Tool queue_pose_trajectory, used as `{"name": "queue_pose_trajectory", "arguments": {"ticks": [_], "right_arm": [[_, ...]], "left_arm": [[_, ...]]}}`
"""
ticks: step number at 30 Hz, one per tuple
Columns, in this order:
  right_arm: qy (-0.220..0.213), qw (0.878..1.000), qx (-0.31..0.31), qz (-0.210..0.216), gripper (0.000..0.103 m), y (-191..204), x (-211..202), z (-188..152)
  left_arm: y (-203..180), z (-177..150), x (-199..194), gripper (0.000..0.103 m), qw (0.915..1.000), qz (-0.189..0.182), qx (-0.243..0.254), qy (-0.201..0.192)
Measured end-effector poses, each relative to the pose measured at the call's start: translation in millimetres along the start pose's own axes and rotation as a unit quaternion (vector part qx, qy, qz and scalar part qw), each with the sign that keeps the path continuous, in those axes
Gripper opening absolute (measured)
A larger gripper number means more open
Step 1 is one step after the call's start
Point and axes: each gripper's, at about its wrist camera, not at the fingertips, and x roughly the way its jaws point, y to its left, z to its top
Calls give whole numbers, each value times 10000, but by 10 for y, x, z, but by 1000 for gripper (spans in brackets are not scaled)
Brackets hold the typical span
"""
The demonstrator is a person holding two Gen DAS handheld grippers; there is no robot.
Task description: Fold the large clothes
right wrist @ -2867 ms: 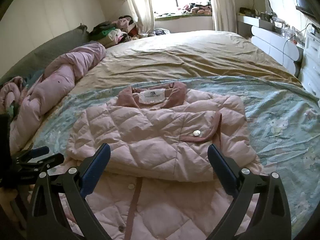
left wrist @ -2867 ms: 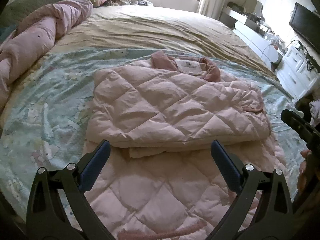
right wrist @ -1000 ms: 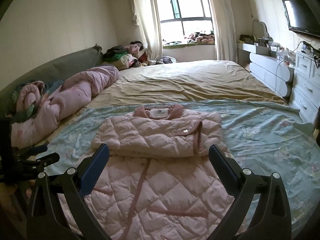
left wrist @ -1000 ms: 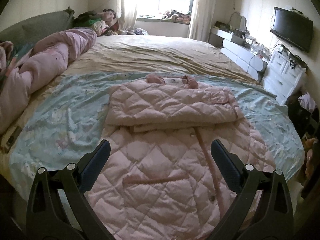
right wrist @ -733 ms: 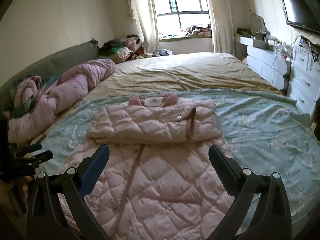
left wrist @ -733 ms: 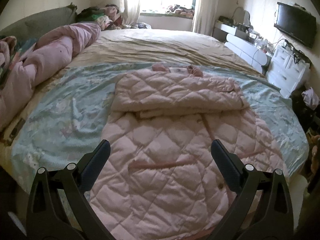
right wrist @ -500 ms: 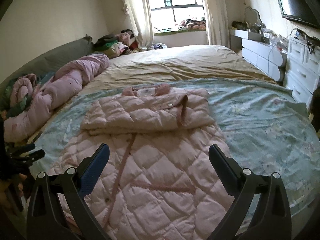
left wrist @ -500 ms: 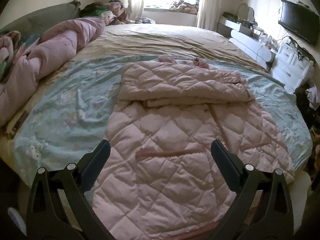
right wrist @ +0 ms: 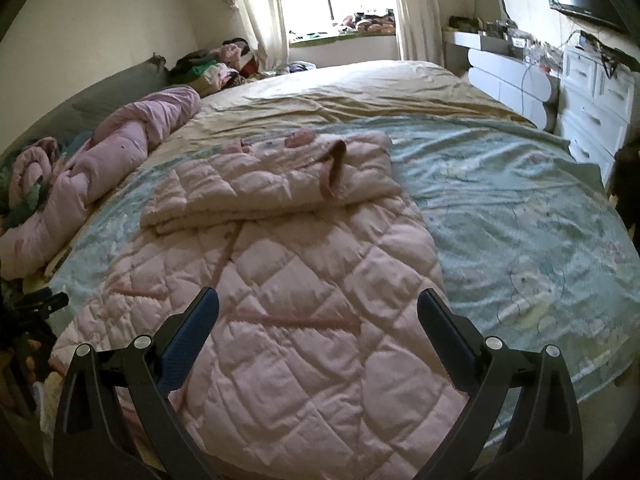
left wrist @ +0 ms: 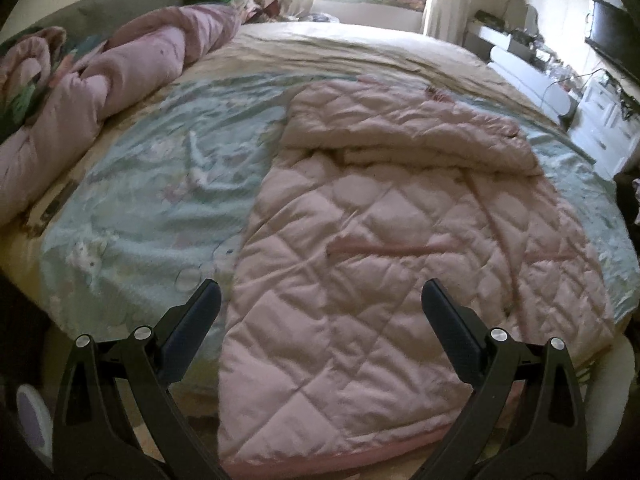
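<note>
A long pink quilted coat (left wrist: 384,248) (right wrist: 288,280) lies flat on the bed, its sleeves folded across the upper part near the collar, its hem at the bed's near edge. My left gripper (left wrist: 320,316) hovers open over the coat's lower left part, close to the hem, holding nothing. My right gripper (right wrist: 318,312) hovers open above the coat's lower right part, also with nothing between its fingers. The left gripper's tip (right wrist: 44,304) shows at the left edge of the right wrist view.
The coat rests on a light blue patterned sheet (left wrist: 152,184) (right wrist: 520,216) over a beige bedspread (right wrist: 352,92). A rolled pink duvet (left wrist: 104,92) (right wrist: 100,168) lies along the left. White drawers (right wrist: 596,108) and a wall television (left wrist: 612,36) stand at the right.
Both grippers have drawn back from the folded sleeves toward the coat's hem and dropped lower over it. They stayed open and the coat has not moved.
</note>
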Motion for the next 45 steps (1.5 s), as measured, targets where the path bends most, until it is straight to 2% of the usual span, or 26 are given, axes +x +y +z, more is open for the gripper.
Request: {"name": "queue_pose_trajectory", "arguments": {"ticks": [12, 20, 24, 27, 36, 43, 45], "right_arm": [[555, 9984, 48, -132, 99, -194, 221, -350], [729, 9970, 183, -197, 99, -328, 273, -494], [802, 9963, 231, -213, 99, -387, 295, -546], [854, 9956, 283, -247, 99, -448, 292, -590], [987, 9934, 420, -404, 99, -652, 214, -753], [1270, 9908, 234, -396, 99, -722, 158, -901], [1370, 9898, 223, -334, 99, -729, 167, -949]], "left_arm": [[207, -325, 158, 94, 9992, 141, -119, 350], [499, -579, 256, 94, 9952, -255, -535, 779], [571, -676, 313, 94, 9930, -311, -636, 942], [591, -712, 376, 94, 9892, -599, -791, 1081], [431, -743, 504, 94, 9874, -899, -714, 1087], [207, -703, 396, 55, 9949, -743, -185, 663], [223, -672, 359, 32, 9956, -745, -189, 543]]}}
